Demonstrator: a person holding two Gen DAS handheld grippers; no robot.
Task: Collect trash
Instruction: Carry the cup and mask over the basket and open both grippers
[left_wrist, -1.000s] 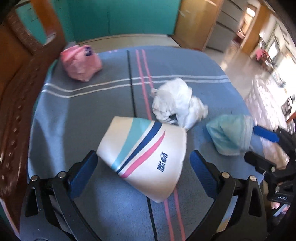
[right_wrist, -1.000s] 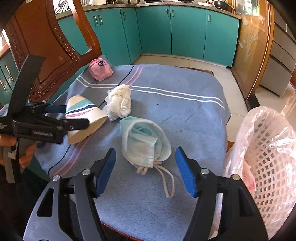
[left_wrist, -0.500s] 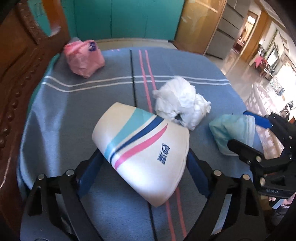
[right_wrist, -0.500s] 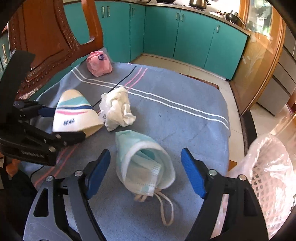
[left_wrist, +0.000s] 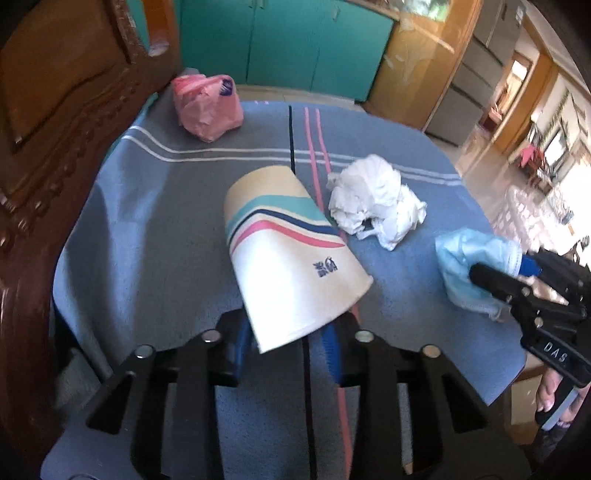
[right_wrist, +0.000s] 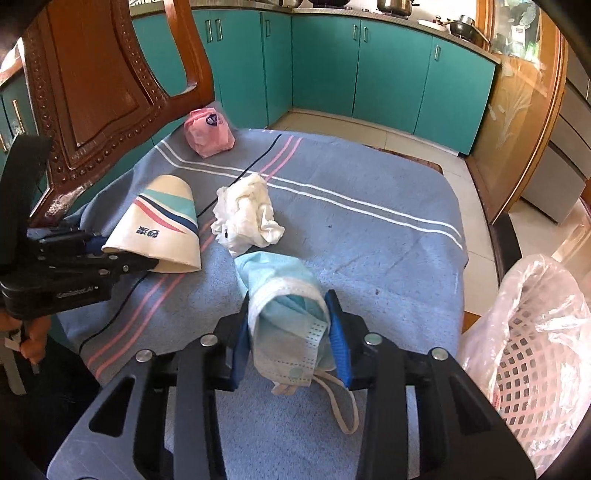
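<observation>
Left gripper (left_wrist: 286, 339) jaws closing on the flattened paper cup's (left_wrist: 284, 251) rim, on the blue tablecloth (left_wrist: 147, 229). Right gripper (right_wrist: 291, 339) jaws closing on the face mask (right_wrist: 288, 317) between them.

A paper cup (left_wrist: 288, 254), cream with teal, navy and pink stripes, is lying on its side near the left edge of the cloth-covered tabletop (right_wrist: 369, 236), its flattened rim end sitting between gripper pads. A crumpled white tissue (right_wrist: 245, 214) is resting just beside it toward the middle, and a folded light-blue face mask (right_wrist: 288, 321) is lying near the front edge, ear loops trailing. A crumpled pink wrapper (right_wrist: 208, 133) is sitting at the far left corner.
</observation>
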